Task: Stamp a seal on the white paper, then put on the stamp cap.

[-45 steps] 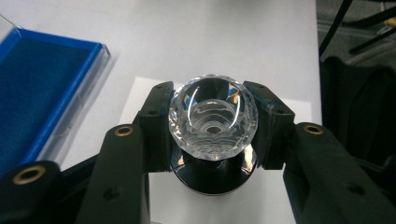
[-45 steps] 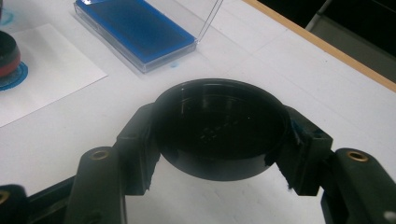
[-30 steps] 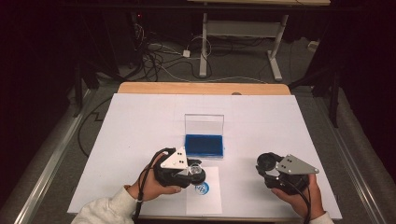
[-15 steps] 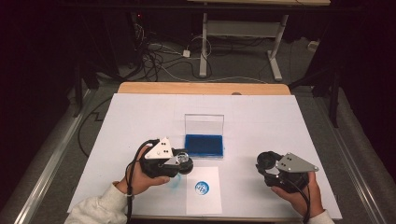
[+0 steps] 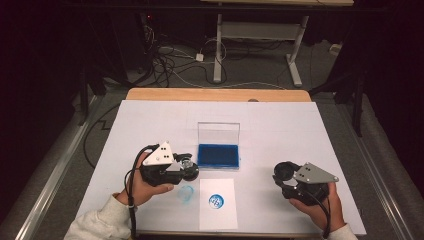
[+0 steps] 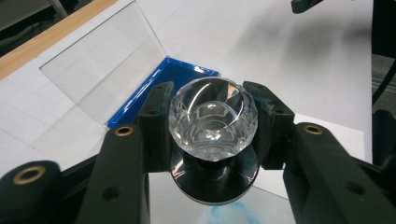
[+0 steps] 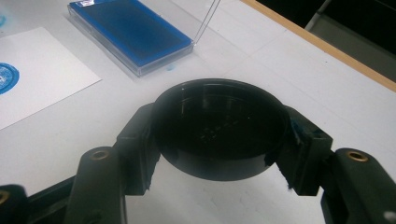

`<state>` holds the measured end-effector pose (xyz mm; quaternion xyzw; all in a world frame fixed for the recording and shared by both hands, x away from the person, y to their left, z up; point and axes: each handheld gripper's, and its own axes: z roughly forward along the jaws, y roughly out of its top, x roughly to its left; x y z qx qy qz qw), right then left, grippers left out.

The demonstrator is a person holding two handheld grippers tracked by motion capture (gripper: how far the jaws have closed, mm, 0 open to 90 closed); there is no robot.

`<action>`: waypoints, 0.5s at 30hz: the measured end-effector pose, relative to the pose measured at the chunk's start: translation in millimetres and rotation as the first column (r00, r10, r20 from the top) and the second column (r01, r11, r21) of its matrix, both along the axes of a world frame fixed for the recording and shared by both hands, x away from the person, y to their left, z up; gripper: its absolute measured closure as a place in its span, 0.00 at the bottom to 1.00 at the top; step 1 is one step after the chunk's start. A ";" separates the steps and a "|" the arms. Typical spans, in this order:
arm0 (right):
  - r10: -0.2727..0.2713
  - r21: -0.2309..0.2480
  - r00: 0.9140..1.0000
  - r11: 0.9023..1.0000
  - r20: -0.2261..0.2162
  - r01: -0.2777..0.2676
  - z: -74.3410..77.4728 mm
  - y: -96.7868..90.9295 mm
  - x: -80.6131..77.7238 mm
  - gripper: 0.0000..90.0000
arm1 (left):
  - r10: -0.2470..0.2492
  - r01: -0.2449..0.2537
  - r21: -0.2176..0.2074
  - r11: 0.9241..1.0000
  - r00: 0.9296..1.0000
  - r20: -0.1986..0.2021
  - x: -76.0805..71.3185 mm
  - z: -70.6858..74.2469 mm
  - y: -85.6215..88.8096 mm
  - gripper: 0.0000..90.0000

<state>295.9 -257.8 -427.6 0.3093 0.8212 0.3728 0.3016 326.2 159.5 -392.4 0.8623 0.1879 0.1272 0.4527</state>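
White-covered table with an ink pad case, a sheet of paper and a blue smudge

The table [image 5: 300, 135] has a white top and a wooden far edge. Near its middle lies a clear ink pad case [image 5: 218, 155], its blue pad exposed and its transparent lid standing open on the far side. Just in front of it lies a white sheet of paper [image 5: 217, 202] bearing a round blue stamp mark [image 5: 216, 201]. Just left of the sheet, a faint blue ring-shaped smudge [image 5: 186, 193] marks the tabletop
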 end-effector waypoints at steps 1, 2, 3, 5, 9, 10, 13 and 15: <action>0.002 0.000 1.000 1.000 0.000 -0.002 -0.1 0.1 0.4 0.42 | 0.001 -0.001 0.000 1.000 1.000 0.001 -0.2 0.0 0.7 0.61; 0.000 0.002 1.000 1.000 -0.003 0.000 -0.2 0.4 0.6 0.42 | 0.004 -0.004 -0.001 1.000 1.000 0.000 -0.4 0.0 1.2 0.61; 0.003 0.003 1.000 1.000 -0.003 -0.003 -0.4 0.6 1.1 0.42 | 0.005 -0.005 -0.002 1.000 1.000 -0.001 -0.5 0.0 1.8 0.61; 0.005 0.002 1.000 1.000 -0.006 -0.005 -1.0 1.3 1.7 0.42 | 0.009 -0.009 -0.004 1.000 1.000 0.000 -0.8 0.5 2.9 0.61; 0.013 0.002 1.000 1.000 -0.013 -0.013 -2.2 2.2 2.0 0.42 | 0.012 -0.012 -0.006 1.000 1.000 0.003 -1.2 1.3 3.6 0.61; 0.015 0.002 1.000 1.000 -0.011 -0.015 -2.1 2.4 2.3 0.42 | 0.012 -0.012 -0.005 1.000 1.000 0.003 -1.1 1.2 3.6 0.61; 0.019 0.004 1.000 1.000 -0.016 -0.019 -2.6 3.0 2.6 0.42 | 0.013 -0.013 -0.013 1.000 1.000 0.001 -0.9 1.6 4.2 0.61; 0.021 0.012 1.000 1.000 -0.021 -0.021 -3.0 3.1 4.1 0.42 | 0.016 -0.016 -0.012 1.000 1.000 0.001 -0.8 1.3 4.7 0.61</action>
